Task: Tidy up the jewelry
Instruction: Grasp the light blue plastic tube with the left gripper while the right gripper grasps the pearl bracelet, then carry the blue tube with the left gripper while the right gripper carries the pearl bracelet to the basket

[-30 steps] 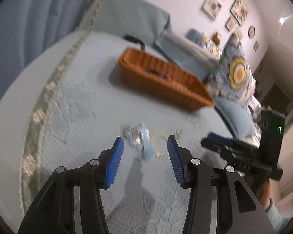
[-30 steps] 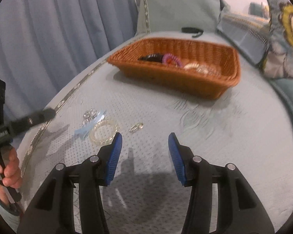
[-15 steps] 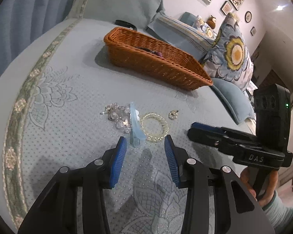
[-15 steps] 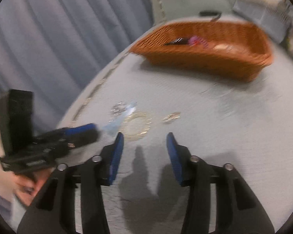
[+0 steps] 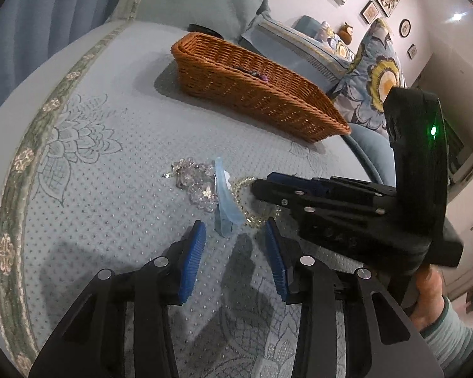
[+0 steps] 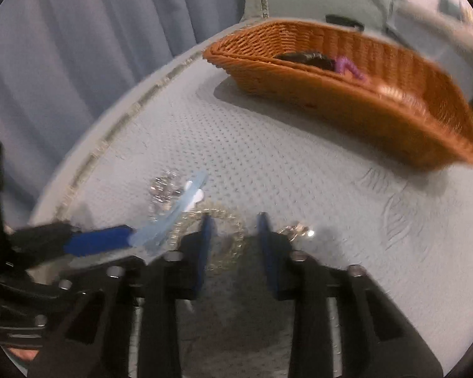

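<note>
Both grippers' jaws are spread: the left gripper (image 5: 233, 242) faces the light, stiff hair clip (image 5: 225, 201); the right gripper (image 6: 233, 236) straddles the limp beaded bracelet (image 6: 233, 242).

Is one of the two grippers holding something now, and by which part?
Nothing is held. The left gripper and the right gripper have open jaws above the pale beaded bracelet and light blue plastic hair clip.

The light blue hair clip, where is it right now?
The clip lies on the bedspread, just ahead of the open left tongs, between the crystal beads and the pearl bracelet.
</note>
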{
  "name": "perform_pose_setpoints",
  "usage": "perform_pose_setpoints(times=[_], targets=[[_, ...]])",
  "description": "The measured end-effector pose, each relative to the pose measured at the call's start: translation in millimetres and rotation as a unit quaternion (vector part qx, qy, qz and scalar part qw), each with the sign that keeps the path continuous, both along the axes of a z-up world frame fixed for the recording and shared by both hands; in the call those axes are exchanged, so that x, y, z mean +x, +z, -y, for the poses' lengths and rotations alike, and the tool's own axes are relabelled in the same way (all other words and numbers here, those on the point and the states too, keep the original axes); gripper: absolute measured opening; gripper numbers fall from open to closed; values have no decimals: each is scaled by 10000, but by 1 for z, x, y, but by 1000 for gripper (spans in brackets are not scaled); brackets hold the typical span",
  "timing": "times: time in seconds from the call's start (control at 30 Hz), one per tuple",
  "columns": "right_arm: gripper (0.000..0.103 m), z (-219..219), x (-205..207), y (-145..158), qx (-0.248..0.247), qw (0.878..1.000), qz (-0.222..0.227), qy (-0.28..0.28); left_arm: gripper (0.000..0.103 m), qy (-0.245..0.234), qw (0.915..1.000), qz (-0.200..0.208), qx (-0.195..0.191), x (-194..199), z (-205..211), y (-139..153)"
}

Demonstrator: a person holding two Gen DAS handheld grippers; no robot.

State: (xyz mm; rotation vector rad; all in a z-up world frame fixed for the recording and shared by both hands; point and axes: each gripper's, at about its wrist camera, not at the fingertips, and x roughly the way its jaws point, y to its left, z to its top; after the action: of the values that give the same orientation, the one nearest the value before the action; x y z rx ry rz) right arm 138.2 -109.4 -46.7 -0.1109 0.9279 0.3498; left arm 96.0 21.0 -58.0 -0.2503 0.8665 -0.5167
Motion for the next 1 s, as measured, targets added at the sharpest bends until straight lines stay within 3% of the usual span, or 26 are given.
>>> perform_pose_setpoints(times=[0.23,0.37,0.53,0.6,0.83,1.0], targets=[[9,40,-39,1,24,9998,-25,-189,32,-52,9999,82,26,4,15,-3],[9,46,-65,1,-191,9994,227,-156,32,68,9993,207,306,5,26,-5],[9,47,-64,0,-135,9995,276,-96,10,339,9973,232,609,7,29,-6],[9,48,-63,1,-37,9997,244,-83,10,324,9978,224,524,7,27,-5],[8,59,-65,10,212,9993,283,-128,10,-762,9943,353,652,-24,48,9],[8,70,-66,19,389,9983,386,-218,10,-559,9969,466,303,-24,34,16]])
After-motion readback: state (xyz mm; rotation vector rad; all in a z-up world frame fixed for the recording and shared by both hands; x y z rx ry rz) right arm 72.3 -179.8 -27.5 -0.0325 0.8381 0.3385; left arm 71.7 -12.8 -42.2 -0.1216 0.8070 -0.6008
